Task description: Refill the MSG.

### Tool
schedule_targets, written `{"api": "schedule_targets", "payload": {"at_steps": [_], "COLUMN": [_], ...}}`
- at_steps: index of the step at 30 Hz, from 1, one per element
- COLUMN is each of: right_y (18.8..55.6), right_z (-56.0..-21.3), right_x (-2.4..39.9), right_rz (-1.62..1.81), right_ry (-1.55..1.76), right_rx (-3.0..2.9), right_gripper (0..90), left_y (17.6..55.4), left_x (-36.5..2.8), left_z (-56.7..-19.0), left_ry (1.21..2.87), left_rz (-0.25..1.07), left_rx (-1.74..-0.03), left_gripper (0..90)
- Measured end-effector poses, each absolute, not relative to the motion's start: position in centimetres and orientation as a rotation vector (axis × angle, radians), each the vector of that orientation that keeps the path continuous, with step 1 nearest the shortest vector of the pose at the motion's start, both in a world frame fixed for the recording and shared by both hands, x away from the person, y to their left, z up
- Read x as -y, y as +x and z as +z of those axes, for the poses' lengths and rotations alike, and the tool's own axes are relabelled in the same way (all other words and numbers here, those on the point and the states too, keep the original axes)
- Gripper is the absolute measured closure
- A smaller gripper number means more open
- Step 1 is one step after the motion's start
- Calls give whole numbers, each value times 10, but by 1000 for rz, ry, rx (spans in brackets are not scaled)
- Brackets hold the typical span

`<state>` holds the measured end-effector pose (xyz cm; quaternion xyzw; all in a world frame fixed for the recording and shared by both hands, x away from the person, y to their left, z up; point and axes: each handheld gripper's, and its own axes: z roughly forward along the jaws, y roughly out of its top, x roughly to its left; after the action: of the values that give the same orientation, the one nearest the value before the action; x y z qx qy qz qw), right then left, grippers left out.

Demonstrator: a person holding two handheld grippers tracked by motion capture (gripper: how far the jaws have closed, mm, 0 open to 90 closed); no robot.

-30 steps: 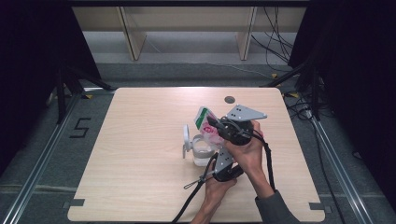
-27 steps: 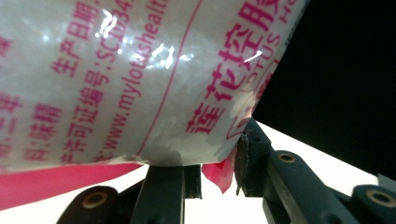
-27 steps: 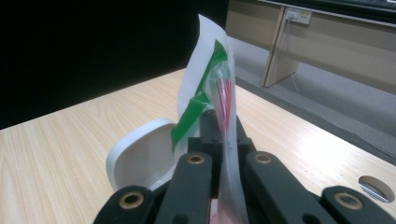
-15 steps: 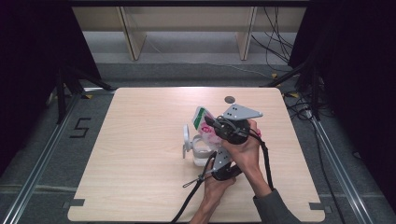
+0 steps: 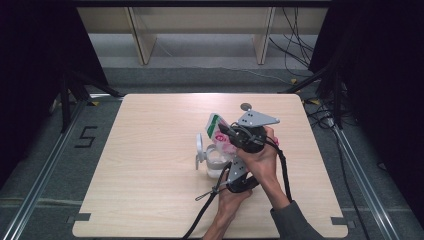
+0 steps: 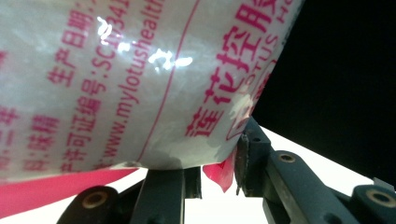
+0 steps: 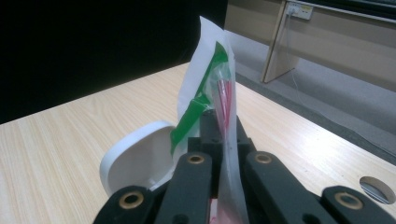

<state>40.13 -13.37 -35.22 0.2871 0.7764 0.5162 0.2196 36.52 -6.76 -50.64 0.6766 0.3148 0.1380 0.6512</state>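
thin, glossy plastic film makes up the seasoning packet [image 5: 218,131], white with red print and a green band, so it should be light, limp and slippery, easy to crumple or tear; the flat sealed edges look like the safest places to pinch. the right gripper [image 5: 226,134] is clamped on the packet's upper part, its black jaws pressed flat against the film, which rises upright toward twelve o'clock between them in the right gripper view [image 7: 215,93]. the left gripper [image 6: 219,172] comes up from six o'clock beneath the packet's lower edge [image 6: 140,93]; its jaws seem to nip a red corner, though the close view makes that hard to confirm. the packet hangs just above a clear jar [image 5: 218,162] with its white lid [image 5: 200,148] flipped open at nine o'clock, near the middle of the wooden table [image 5: 140,170].
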Motion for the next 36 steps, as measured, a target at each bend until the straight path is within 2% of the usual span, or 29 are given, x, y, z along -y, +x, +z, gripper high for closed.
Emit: {"api": "schedule_targets", "payload": {"at_steps": [36], "right_y": [405], "right_z": [-354], "right_x": [125], "right_rz": [1394], "right_ry": [794], "right_rx": [-2170], "right_gripper": [900], "left_y": [364], "left_x": [65], "left_z": [-506], "left_ry": [1539], "left_rz": [337], "left_rx": [-711], "left_gripper": [740]}}
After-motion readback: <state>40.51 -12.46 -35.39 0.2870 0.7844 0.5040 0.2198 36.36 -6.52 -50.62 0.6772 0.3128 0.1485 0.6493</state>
